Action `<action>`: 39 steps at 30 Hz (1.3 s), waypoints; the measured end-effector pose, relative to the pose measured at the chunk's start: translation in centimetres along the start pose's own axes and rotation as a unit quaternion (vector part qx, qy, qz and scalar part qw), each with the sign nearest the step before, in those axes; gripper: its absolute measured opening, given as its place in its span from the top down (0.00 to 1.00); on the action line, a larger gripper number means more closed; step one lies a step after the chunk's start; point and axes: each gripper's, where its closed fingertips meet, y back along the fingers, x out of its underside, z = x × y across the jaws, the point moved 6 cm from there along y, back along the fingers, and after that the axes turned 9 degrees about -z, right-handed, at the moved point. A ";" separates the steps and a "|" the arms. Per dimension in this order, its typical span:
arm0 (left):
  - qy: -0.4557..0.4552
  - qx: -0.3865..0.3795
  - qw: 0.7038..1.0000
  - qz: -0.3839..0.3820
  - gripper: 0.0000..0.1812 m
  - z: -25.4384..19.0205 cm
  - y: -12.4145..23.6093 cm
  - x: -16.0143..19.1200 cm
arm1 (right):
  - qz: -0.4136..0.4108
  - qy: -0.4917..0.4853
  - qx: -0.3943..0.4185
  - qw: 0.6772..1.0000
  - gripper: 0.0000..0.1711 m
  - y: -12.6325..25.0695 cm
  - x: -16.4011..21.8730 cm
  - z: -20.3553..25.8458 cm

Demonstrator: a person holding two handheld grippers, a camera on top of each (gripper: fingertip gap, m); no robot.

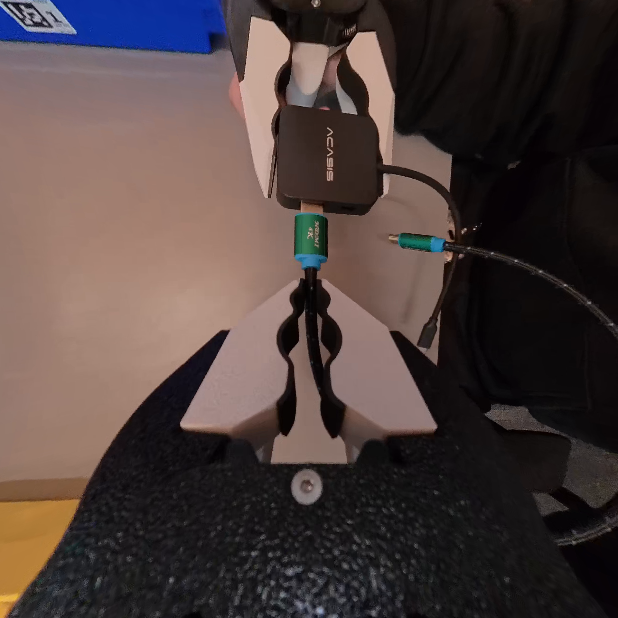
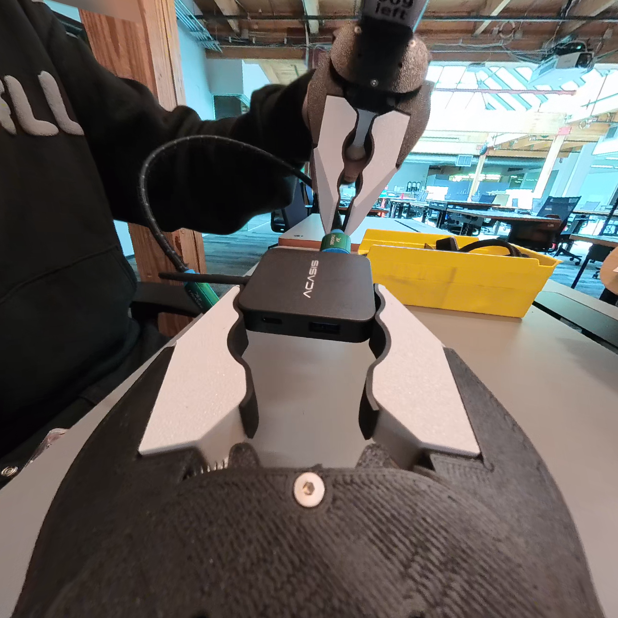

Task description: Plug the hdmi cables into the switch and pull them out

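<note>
The black square switch (image 1: 326, 164) is held between the fingers of my right gripper (image 1: 326, 195), which comes in from the top of the left wrist view. A green HDMI plug (image 1: 309, 240) sits partly in the switch's port, with some gold connector still showing. My left gripper (image 1: 309, 287) is shut on the black braided cable (image 1: 312, 321) just behind that plug. In the right wrist view, my right gripper (image 2: 307, 291) clamps the switch (image 2: 311, 291) above the table, and the left gripper (image 2: 337, 227) stands over the plug (image 2: 334, 242). A second green plug (image 1: 418, 242) hangs free to the right.
A yellow bin (image 2: 451, 281) with dark cables stands on the grey table (image 2: 535, 368) beyond the switch. A blue bin (image 1: 100, 23) is at the far left. The switch's short black lead with a small connector (image 1: 429, 331) dangles beside a person's black sleeve (image 2: 200, 174).
</note>
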 end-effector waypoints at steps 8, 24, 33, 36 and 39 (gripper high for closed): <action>0.027 0.032 0.999 0.023 0.98 -0.4 -0.5 0.7 | 0.005 0.012 -0.019 1.000 0.57 -0.2 0.1 0.5; 0.019 0.065 0.992 -0.108 0.98 0.1 0.9 -0.2 | -0.095 0.003 -0.006 0.995 0.57 1.5 -2.9 0.2; -0.124 0.056 0.952 -0.274 0.98 -0.1 3.2 0.2 | -0.077 0.005 -0.010 0.997 0.57 1.2 -2.5 0.3; -0.131 0.052 0.949 -0.281 0.98 -0.1 3.5 0.3 | -0.078 0.005 -0.010 0.997 0.57 1.3 -2.5 0.4; -0.128 0.033 0.955 -0.267 0.98 0.2 3.9 0.5 | -0.081 0.003 -0.010 0.997 0.57 1.4 -2.6 0.3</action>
